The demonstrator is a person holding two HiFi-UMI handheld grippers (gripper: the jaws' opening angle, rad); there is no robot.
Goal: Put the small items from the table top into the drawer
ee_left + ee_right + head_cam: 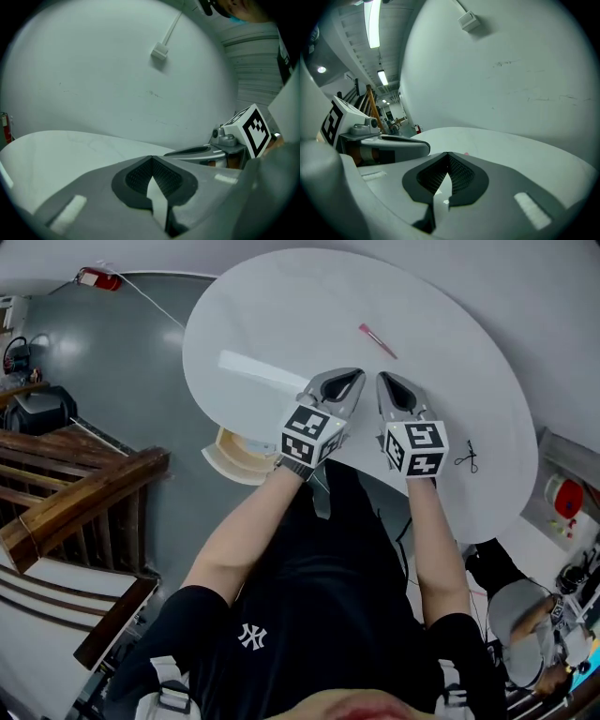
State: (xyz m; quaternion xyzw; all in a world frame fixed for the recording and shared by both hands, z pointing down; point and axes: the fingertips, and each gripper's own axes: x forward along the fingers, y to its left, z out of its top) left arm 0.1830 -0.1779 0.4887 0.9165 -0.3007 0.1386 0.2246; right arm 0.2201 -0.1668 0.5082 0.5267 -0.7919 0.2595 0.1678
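A round white table (281, 306) carries a thin pink pen (378, 340) at the far middle. A small black scissors-like item (467, 457) lies at the right, and a long white strip (258, 371) at the left. A cream drawer (234, 454) juts out open under the table's near left edge. My left gripper (353, 374) and right gripper (385, 378) hover side by side over the near part of the table, both shut and holding nothing. In the left gripper view the jaws (151, 158) meet at the tip, and the right gripper view shows the same (448, 153).
A wooden stair railing (75, 502) runs along the left, with a red extinguisher (98, 278) on the floor behind it. Another person (530, 634) sits at the lower right beside a cluttered shelf (567, 502). A wall lies just behind the table.
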